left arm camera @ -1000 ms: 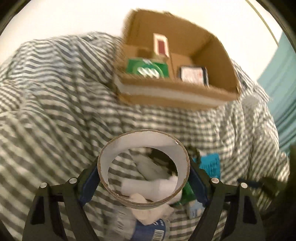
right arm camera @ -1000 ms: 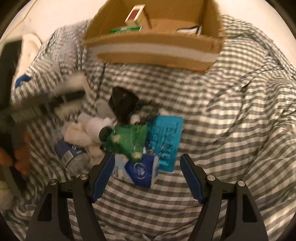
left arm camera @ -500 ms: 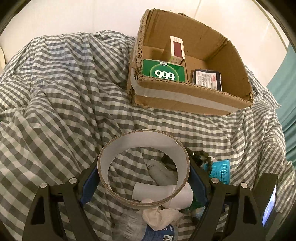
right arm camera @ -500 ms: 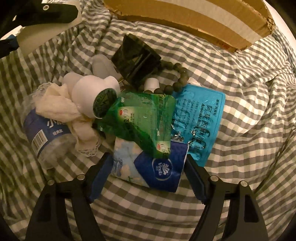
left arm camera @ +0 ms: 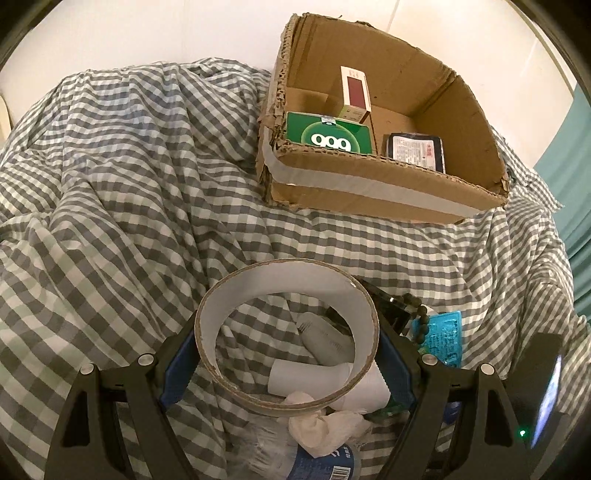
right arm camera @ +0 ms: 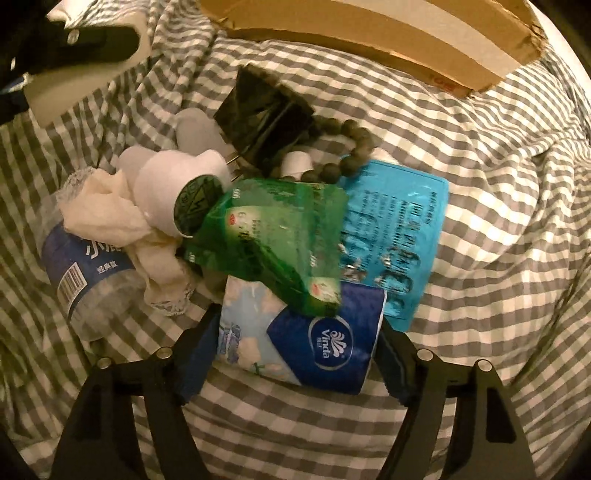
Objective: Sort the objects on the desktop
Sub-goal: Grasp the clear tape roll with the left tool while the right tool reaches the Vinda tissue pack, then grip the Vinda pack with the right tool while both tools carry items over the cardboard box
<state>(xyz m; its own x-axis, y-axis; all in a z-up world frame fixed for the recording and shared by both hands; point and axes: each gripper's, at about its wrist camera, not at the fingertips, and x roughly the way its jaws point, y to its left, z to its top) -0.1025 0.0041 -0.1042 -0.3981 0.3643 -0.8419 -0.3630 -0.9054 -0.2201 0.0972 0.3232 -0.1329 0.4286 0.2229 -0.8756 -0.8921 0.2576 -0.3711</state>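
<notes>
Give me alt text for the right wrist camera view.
The right gripper straddles a blue tissue pack at the near edge of a pile on checked cloth. A green pouch lies over the pack; a cardboard box sits beyond.

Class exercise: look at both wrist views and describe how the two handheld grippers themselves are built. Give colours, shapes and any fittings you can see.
Both match. The left gripper and right gripper each have two black, angular, open-framed fingers with round silver fasteners on top and blue ridged pads on the inner faces. No cables, hands or sleeves show.
</notes>
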